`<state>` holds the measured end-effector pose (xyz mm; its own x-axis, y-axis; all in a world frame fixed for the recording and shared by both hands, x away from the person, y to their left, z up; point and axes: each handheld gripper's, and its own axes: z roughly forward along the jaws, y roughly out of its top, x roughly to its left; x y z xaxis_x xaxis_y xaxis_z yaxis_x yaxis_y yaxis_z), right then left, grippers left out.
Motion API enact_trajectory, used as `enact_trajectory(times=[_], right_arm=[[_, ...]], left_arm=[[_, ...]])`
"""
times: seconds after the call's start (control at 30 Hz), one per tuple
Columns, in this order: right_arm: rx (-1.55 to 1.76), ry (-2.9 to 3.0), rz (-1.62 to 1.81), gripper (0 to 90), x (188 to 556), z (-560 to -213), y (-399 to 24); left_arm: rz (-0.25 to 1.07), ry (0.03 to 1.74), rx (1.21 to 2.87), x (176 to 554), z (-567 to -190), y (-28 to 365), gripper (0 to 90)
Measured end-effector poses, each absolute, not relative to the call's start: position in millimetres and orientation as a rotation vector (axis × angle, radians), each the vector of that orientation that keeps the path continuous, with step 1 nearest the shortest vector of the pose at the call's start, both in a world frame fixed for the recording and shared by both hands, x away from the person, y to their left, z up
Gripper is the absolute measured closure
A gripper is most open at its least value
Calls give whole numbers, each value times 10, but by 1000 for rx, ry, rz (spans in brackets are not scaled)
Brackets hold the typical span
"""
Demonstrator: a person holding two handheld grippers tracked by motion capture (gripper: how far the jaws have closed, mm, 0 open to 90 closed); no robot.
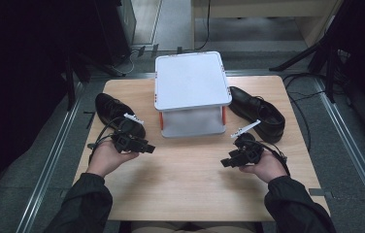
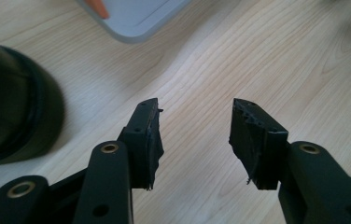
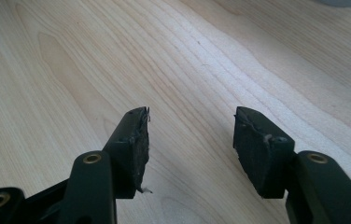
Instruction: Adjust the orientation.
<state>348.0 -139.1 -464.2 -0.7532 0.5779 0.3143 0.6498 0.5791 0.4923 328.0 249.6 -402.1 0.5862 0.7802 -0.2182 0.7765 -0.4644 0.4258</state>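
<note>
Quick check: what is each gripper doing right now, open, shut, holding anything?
Left gripper: open, nothing between the jaws, black shoe close beside it.
Right gripper: open, empty, over bare table.

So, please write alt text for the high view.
A person's left gripper and right gripper are open above a wooden table. A white two-tier stand sits between the left black shoe and right black shoe.

Left black shoe (image 1: pixel 117 116) lies upright near my table's (image 1: pixel 190 189) left edge, toe toward me. Right black shoe (image 1: pixel 260 113) lies upright near the right edge.
</note>
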Motion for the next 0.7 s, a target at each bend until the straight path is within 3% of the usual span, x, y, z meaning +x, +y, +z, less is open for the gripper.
enact_trajectory(times=[0.7], right_arm=[[-1027,-2681,-872,460,3486,-4667,-1329]], left_arm=[[67,1392,2388,3705,-3409,2850,589]])
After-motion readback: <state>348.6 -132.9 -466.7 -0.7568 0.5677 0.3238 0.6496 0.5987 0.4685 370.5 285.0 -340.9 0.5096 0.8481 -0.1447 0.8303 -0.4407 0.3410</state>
